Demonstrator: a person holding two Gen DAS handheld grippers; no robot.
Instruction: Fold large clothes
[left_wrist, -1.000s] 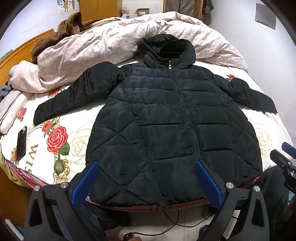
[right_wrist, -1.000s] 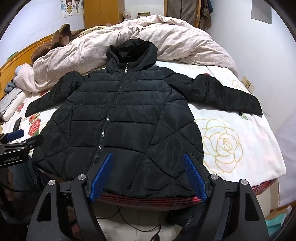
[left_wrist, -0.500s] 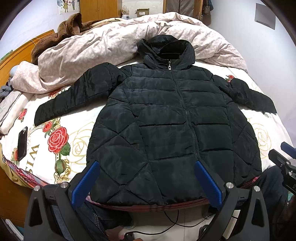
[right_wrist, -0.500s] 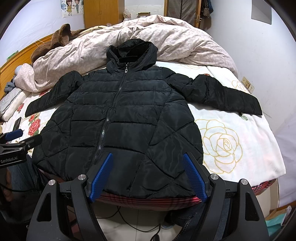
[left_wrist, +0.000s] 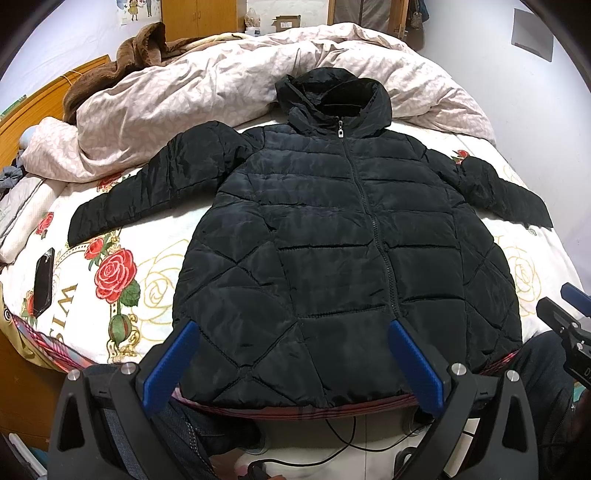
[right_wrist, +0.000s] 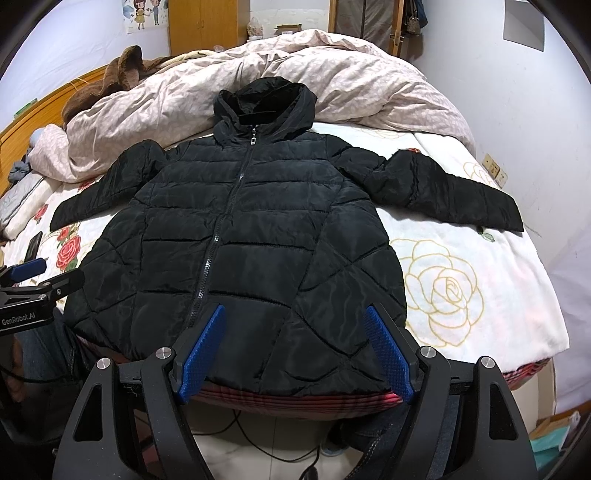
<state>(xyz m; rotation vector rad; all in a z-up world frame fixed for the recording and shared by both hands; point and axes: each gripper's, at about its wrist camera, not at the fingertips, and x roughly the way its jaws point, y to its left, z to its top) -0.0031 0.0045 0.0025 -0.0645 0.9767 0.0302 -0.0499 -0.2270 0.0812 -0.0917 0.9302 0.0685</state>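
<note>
Both tongs stand with their blue pads wide apart and nothing between them: the left tongs (left_wrist: 291, 360) and the right tongs (right_wrist: 295, 349) hang just off the near edge of the bed (right_wrist: 480, 295), over the hem of the black puffer jacket (left_wrist: 343, 258). That jacket lies face up on the bed, zipped shut, hood (left_wrist: 332, 94) toward the far side, left sleeve (left_wrist: 155, 188) and right sleeve (right_wrist: 443, 192) spread out to either side.

A white bedsheet (left_wrist: 155, 273) printed with red and gold roses covers the mattress; dark letters on it near the left edge are only partly readable. A rumpled pale quilt (left_wrist: 207, 99) is heaped behind the hood, with a brown fleece blanket (left_wrist: 136, 51) past it by the wooden headboard (left_wrist: 44, 96). A dark phone (left_wrist: 43, 282) rests on the sheet at the left. White walls, a wooden wardrobe (right_wrist: 208, 26) and a cartoon poster (right_wrist: 142, 14) close the room. In the right wrist view, the left tool's body reads "GenRobot.AI" (right_wrist: 22, 318).
</note>
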